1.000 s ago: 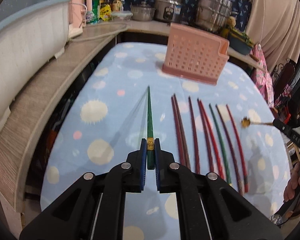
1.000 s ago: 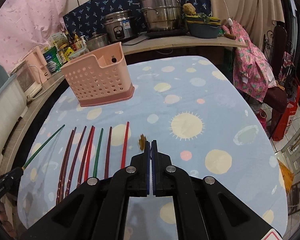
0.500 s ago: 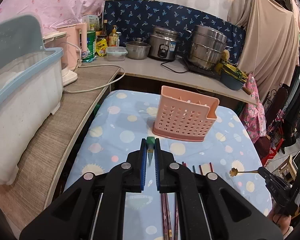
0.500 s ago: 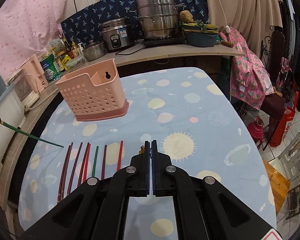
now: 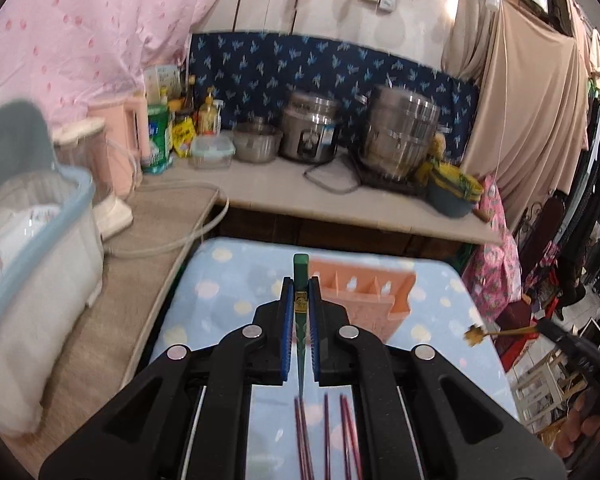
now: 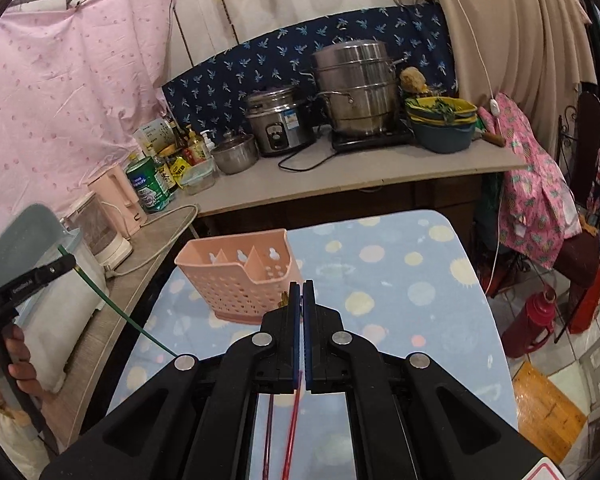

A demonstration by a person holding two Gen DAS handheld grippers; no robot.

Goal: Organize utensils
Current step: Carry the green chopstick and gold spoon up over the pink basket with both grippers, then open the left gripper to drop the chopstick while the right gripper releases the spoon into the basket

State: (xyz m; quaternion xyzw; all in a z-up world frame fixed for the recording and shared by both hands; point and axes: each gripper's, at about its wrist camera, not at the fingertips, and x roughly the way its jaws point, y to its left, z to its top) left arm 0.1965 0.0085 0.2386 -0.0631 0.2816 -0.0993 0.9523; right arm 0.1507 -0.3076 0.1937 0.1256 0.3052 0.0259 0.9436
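My left gripper is shut on a green chopstick, which it holds in the air with the thick end up. In the right wrist view that left gripper hangs at the left, and the green chopstick slants down toward the table. My right gripper is shut on a small gold utensil with an ornate head; the gold utensil also shows in the left wrist view. A pink perforated basket stands on the spotted blue tablecloth just beyond both grippers. Several red chopsticks lie below.
A counter behind the table carries a rice cooker, a steamer pot, bowls and bottles. A white lidded bin and a kettle stand on the left counter. Clothes and a red flask are at the right.
Both grippers have risen well above the table. The green chopstick left the cloth and now hangs tip down. The basket and counter come nearer in both views.
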